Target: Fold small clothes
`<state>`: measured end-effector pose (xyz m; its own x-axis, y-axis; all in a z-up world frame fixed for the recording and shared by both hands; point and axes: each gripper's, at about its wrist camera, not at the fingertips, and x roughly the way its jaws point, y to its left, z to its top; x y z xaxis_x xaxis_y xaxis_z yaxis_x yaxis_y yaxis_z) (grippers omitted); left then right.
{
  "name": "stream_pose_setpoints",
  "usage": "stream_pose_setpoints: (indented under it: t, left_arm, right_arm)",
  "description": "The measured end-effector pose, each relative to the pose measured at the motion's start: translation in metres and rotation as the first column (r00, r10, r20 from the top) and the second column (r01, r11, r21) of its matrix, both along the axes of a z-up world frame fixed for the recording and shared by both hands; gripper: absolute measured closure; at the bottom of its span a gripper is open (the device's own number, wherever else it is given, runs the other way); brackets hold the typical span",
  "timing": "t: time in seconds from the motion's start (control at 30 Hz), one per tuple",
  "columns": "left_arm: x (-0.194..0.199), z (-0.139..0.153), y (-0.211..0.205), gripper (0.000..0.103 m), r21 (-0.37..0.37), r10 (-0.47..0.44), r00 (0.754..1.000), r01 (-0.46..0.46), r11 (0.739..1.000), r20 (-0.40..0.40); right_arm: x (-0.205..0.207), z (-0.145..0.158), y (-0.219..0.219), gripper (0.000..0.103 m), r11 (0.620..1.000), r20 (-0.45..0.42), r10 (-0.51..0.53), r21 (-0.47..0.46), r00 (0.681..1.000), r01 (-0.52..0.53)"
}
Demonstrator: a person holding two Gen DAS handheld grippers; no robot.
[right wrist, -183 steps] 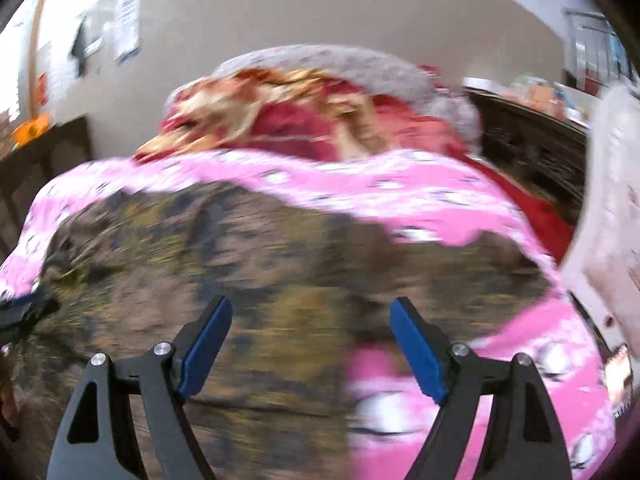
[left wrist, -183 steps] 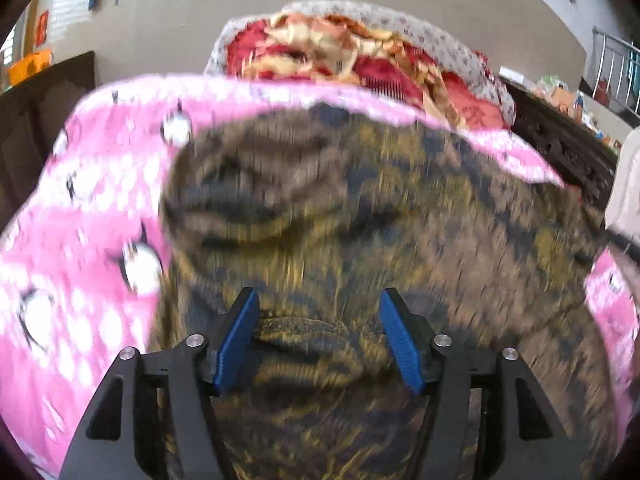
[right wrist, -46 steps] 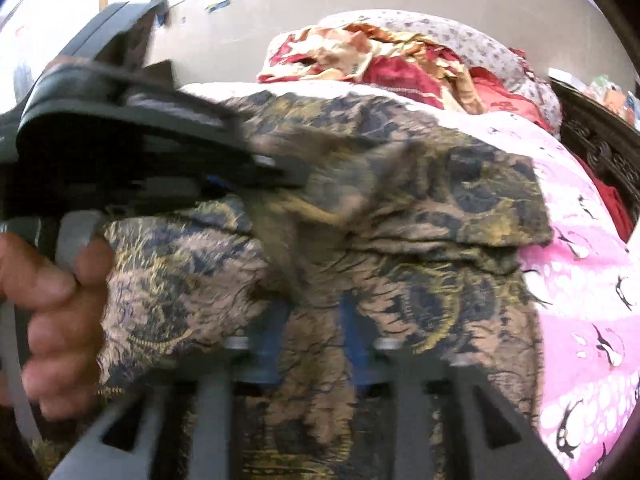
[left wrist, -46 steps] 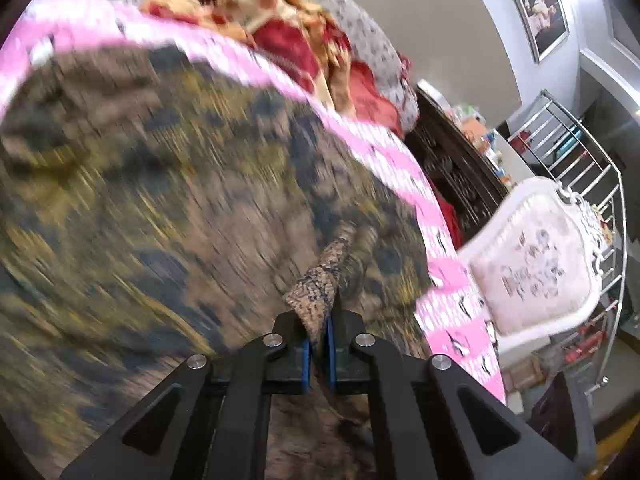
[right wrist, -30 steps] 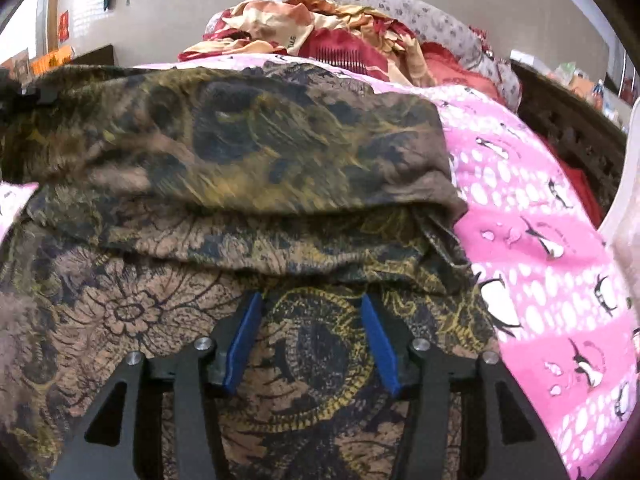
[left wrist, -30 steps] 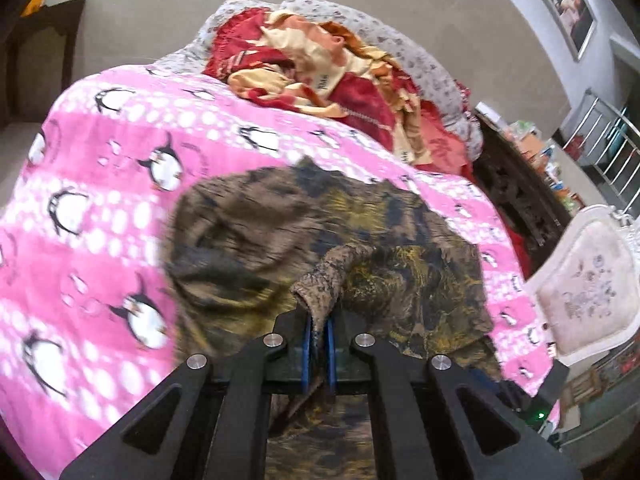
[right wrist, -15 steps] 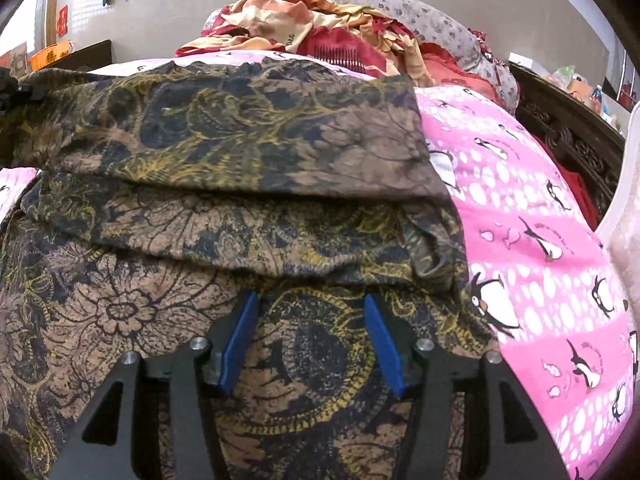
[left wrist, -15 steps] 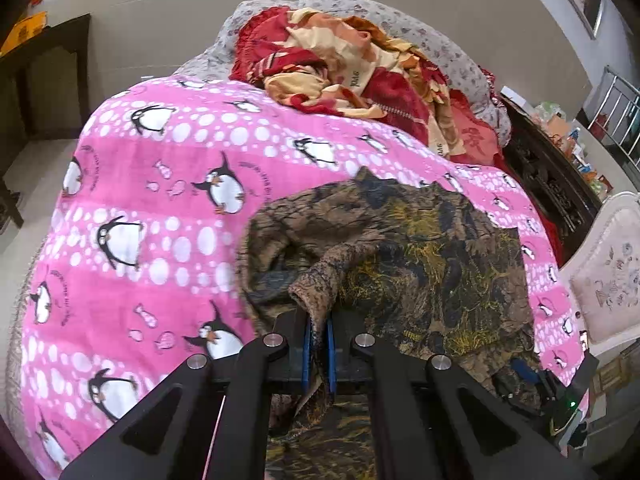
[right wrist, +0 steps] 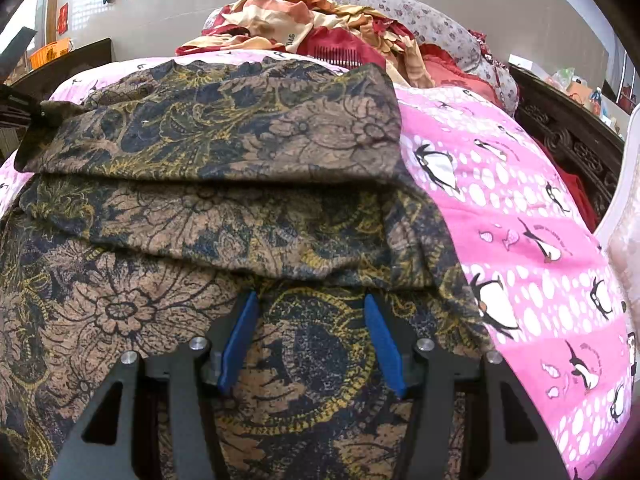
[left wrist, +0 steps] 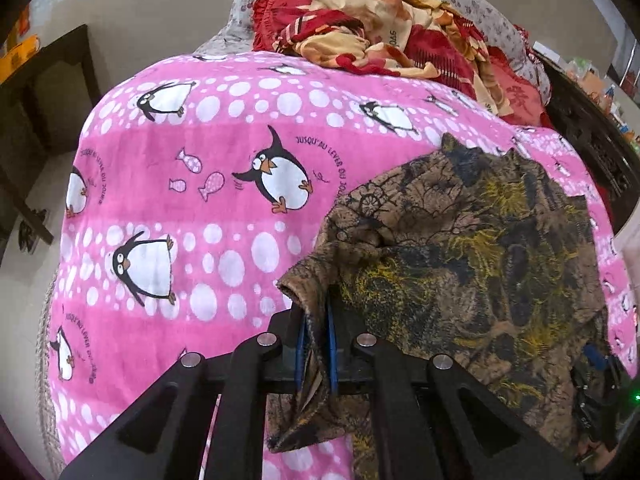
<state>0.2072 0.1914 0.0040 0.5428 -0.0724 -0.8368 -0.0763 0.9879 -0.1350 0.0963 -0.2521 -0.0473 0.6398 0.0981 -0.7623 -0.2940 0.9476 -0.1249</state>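
A brown, black and gold patterned garment (left wrist: 472,248) lies on the pink penguin blanket (left wrist: 192,184), its far part folded back over the near part (right wrist: 224,132). My left gripper (left wrist: 316,320) is shut on a corner of the garment, which bunches up between the blue pads and hangs below them. In the right wrist view that left gripper (right wrist: 36,114) shows at the far left, pinching the folded layer's corner. My right gripper (right wrist: 310,308) stands open over the near, flat part of the garment, its blue pads (right wrist: 240,336) apart with nothing pinched between them.
A heap of red, cream and orange cloth (left wrist: 392,36) lies on a grey flowered cover at the far end of the bed. Dark carved wooden furniture (right wrist: 576,140) runs along the right. A pale upholstered chair (right wrist: 624,224) stands at the right edge. Left of the bed is a dark wooden table (left wrist: 48,92).
My left gripper has carried the pinched corner leftward and a little down, so more pink blanket shows left of the garment. The folded layer has flattened. The right gripper has stayed put, open.
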Motion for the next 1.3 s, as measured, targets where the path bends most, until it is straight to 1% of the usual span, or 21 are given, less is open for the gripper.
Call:
stream_pose_setpoints:
  t: [0.17, 0.23, 0.3, 0.33, 0.4, 0.5, 0.6, 0.63, 0.7, 0.77, 0.8, 0.87, 0.9, 0.93, 0.97, 1.0, 1.03, 1.13, 1.17, 1.23, 1.3]
  left_arm:
    - [-0.005, -0.012, 0.007, 0.103, -0.062, 0.049, 0.999, -0.050, 0.997, -0.017]
    - [-0.009, -0.013, 0.009, 0.103, -0.095, 0.056, 0.998, -0.056, 0.994, -0.004]
    - [-0.012, -0.015, 0.010, 0.103, -0.103, 0.059, 0.998, -0.058, 0.993, 0.001]
    - [-0.013, -0.015, 0.010, 0.103, -0.114, 0.057, 0.998, -0.057, 0.992, 0.004]
    - [-0.019, -0.011, 0.009, 0.103, -0.129, 0.044, 0.999, -0.040, 0.991, 0.030]
    - [-0.030, 0.002, 0.007, 0.103, -0.167, 0.021, 0.997, -0.009, 0.986, 0.072]
    - [-0.036, 0.018, 0.011, 0.103, -0.232, 0.035, 0.994, -0.010, 0.973, 0.104]
    - [-0.037, 0.022, 0.013, 0.103, -0.247, 0.040, 0.993, -0.011, 0.969, 0.111]
    - [-0.037, 0.032, 0.016, 0.103, -0.289, 0.046, 0.992, -0.010, 0.957, 0.119]
    - [-0.036, 0.037, 0.018, 0.103, -0.296, 0.052, 0.991, -0.013, 0.955, 0.124]
    - [-0.035, 0.040, 0.017, 0.103, -0.296, 0.052, 0.991, -0.013, 0.955, 0.125]
    - [-0.035, 0.042, 0.017, 0.103, -0.296, 0.050, 0.991, -0.011, 0.955, 0.124]
    - [-0.035, 0.041, 0.016, 0.103, -0.292, 0.049, 0.991, -0.012, 0.956, 0.122]
    - [-0.035, 0.040, 0.015, 0.103, -0.292, 0.052, 0.992, -0.015, 0.956, 0.116]
    - [-0.034, 0.037, 0.015, 0.103, -0.297, 0.055, 0.993, -0.021, 0.955, 0.106]
    - [-0.033, 0.036, 0.015, 0.103, -0.299, 0.055, 0.994, -0.023, 0.954, 0.099]
    - [-0.035, 0.035, 0.014, 0.103, -0.297, 0.054, 0.994, -0.023, 0.955, 0.097]
    - [-0.038, 0.035, 0.009, 0.103, -0.312, 0.037, 0.995, -0.007, 0.950, 0.091]
    - [-0.039, 0.036, 0.005, 0.103, -0.326, 0.026, 0.996, 0.005, 0.945, 0.091]
    - [-0.038, 0.035, -0.003, 0.103, -0.358, 0.003, 0.996, 0.028, 0.933, 0.086]
    - [-0.035, 0.030, -0.016, 0.103, -0.357, -0.025, 0.997, 0.051, 0.933, 0.076]
  right_arm:
    - [0.000, 0.006, -0.004, 0.045, 1.000, -0.004, -0.006, 0.026, 1.000, 0.006]
    - [-0.001, 0.026, -0.011, 0.045, 0.997, 0.050, -0.001, 0.082, 0.999, -0.003]
    - [0.005, 0.050, -0.019, 0.036, 0.993, 0.124, 0.000, 0.117, 0.992, -0.015]
    - [0.013, 0.060, -0.024, 0.026, 0.993, 0.149, -0.005, 0.116, 0.989, -0.013]
    - [0.027, 0.065, -0.032, 0.023, 0.994, 0.168, 0.028, 0.103, 0.985, -0.046]
    - [0.047, 0.056, -0.035, 0.023, 0.991, 0.153, 0.130, 0.010, 0.980, -0.133]
    - [0.052, 0.038, -0.018, 0.024, 0.960, 0.165, 0.219, -0.212, 0.962, -0.182]
    - [0.052, 0.030, -0.014, 0.024, 0.942, 0.172, 0.235, -0.281, 0.957, -0.181]
    - [0.052, 0.019, -0.006, 0.025, 0.910, 0.187, 0.270, -0.371, 0.945, -0.186]
    - [0.049, 0.013, 0.007, 0.025, 0.869, 0.237, 0.308, -0.464, 0.921, -0.171]
    - [0.048, 0.011, 0.015, 0.025, 0.846, 0.241, 0.336, -0.502, 0.910, -0.179]
    - [0.041, 0.006, 0.032, 0.027, 0.777, 0.271, 0.404, -0.606, 0.874, -0.171]
    - [0.038, 0.005, 0.040, 0.030, 0.750, 0.283, 0.433, -0.639, 0.856, -0.168]
    - [0.037, 0.005, 0.045, 0.047, 0.729, 0.287, 0.455, -0.663, 0.843, -0.168]
    - [0.037, 0.007, 0.048, 0.076, 0.719, 0.277, 0.463, -0.673, 0.842, -0.174]
    - [0.039, 0.009, 0.048, 0.091, 0.725, 0.254, 0.452, -0.663, 0.855, -0.186]
    - [0.043, 0.015, 0.043, 0.102, 0.759, 0.237, 0.415, -0.622, 0.878, -0.191]
    - [0.037, 0.039, 0.024, 0.101, 0.849, 0.314, 0.317, -0.515, 0.895, -0.120]
    - [0.035, 0.050, 0.008, 0.101, 0.892, 0.332, 0.261, -0.441, 0.906, -0.096]
    - [0.033, 0.063, -0.018, 0.101, 0.949, 0.330, 0.174, -0.308, 0.928, -0.069]
    - [0.037, 0.067, -0.052, 0.100, 0.989, 0.277, 0.069, -0.143, 0.958, -0.030]
